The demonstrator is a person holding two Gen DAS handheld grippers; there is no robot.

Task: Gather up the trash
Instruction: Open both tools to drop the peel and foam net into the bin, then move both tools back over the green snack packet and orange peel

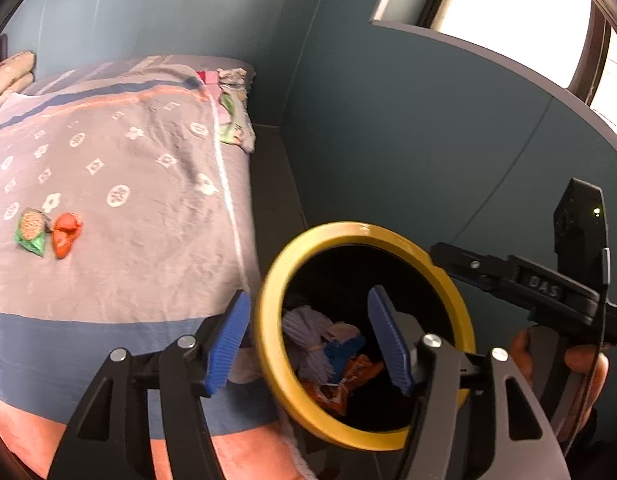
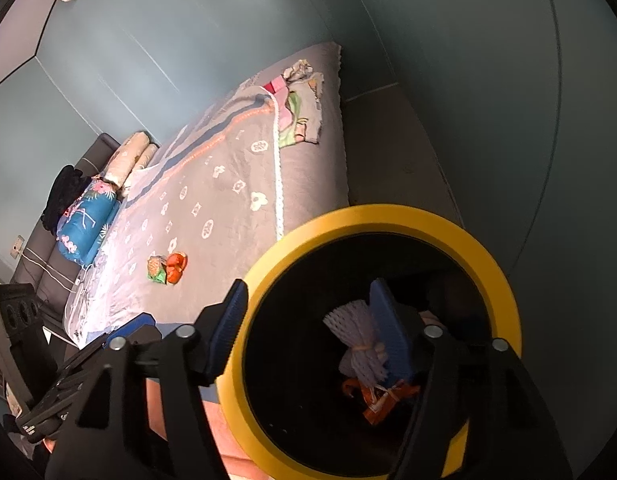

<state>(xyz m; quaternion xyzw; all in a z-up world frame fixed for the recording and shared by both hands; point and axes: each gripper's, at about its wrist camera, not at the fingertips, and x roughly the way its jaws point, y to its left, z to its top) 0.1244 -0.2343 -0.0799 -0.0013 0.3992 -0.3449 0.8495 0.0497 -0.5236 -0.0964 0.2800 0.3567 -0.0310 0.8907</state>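
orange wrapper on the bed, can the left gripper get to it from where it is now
Probably yes. The left gripper is open and empty, straddling the yellow bin rim. The orange wrapper lies exposed on the bedspread beside a green packet, nothing between.

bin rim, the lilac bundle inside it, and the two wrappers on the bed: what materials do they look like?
Yellow rim: glossy hard plastic, judging by the sharp highlight.
Lilac bundle: probably foam netting, matte, ribbed mesh, bunched by a band.
Green wrapper and orange wrapper: crinkled printed film, slight sheen; plastic or foil-lined, can't tell.
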